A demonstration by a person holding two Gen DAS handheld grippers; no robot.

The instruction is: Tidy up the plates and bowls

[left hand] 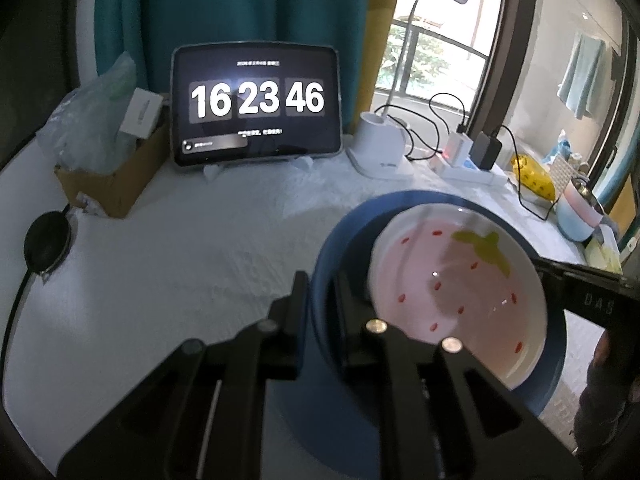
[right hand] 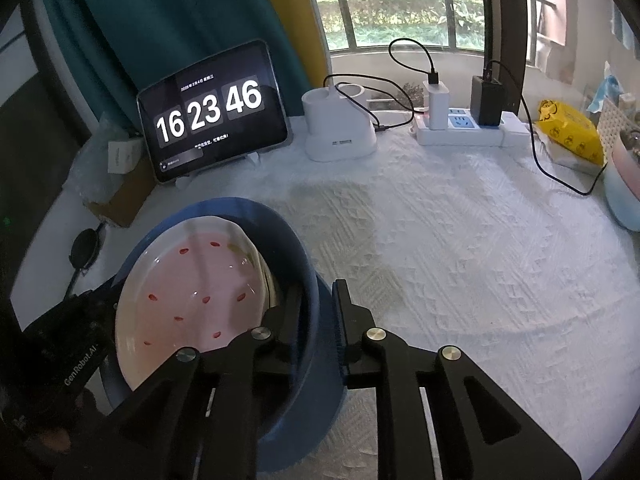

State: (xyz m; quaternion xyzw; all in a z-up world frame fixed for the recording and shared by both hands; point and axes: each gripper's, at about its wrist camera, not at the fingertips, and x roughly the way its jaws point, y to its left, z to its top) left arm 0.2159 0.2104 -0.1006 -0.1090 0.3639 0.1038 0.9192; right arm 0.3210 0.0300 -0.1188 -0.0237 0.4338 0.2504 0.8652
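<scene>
A blue bowl point(left hand: 340, 240) holds a pink strawberry-print plate point(left hand: 460, 280) that lies tilted inside it. My left gripper point(left hand: 320, 296) is shut on the bowl's left rim, one finger outside and one inside. In the right wrist view my right gripper point(right hand: 320, 304) is shut on the right rim of the same blue bowl point(right hand: 256, 216), with the plate point(right hand: 188, 288) leaning inside. Each gripper's body shows at the edge of the other's view. I cannot tell whether the bowl rests on the white tablecloth point(right hand: 460, 260) or hangs just above it.
A tablet clock point(left hand: 256, 106) stands at the back. A cardboard box point(left hand: 116, 184) sits at the left, with a black round pad point(left hand: 46, 242) in front of it. A white holder point(right hand: 340, 124), power strip point(right hand: 468, 126), yellow packet point(right hand: 572, 132) and a pastel pot point(right hand: 624, 188) are at the back right.
</scene>
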